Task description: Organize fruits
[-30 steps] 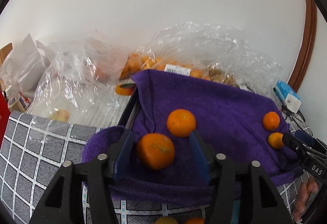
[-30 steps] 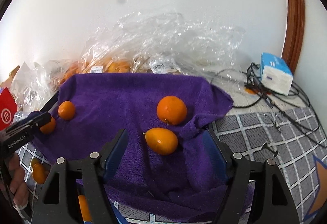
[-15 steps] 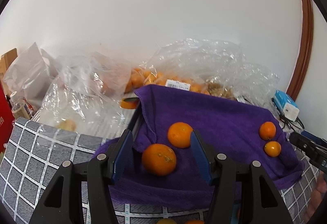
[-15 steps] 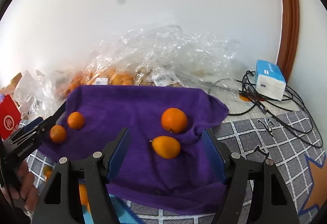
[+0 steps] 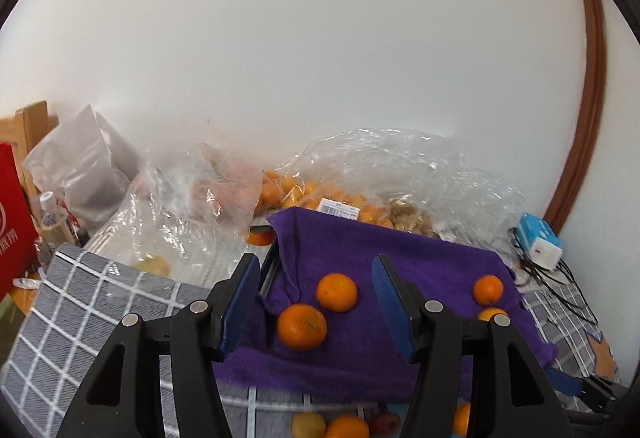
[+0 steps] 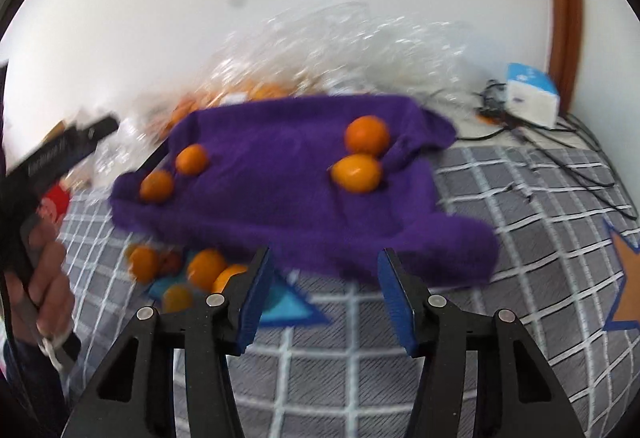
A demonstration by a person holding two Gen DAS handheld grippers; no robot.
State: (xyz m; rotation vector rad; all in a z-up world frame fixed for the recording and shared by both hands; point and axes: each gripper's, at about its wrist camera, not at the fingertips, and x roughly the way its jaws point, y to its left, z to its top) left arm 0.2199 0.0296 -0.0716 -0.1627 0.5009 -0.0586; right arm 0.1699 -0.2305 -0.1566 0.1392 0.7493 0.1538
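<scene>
Purple towel (image 5: 400,266) spreads ahead of both your grippers, draped over a raised support on the grey checked tablecloth (image 6: 500,198). Your left gripper (image 5: 316,304) hovers with its blue pads apart and nothing pressed between them; just past its tips two oranges (image 5: 302,326) sit on the cloth, the nearer one touching the farther (image 5: 337,292). Beyond its right finger, two smaller oranges (image 5: 488,289) rest near the towel's far edge. Your right gripper (image 6: 326,294) is closing, with nothing between its pads; it hangs over the tablecloth, short of the towel's near hem. Left of its left finger, loose fruit (image 6: 206,268) lies clustered on the tablecloth. Clear bags of oranges (image 5: 320,198) sit behind the towel against the wall.
</scene>
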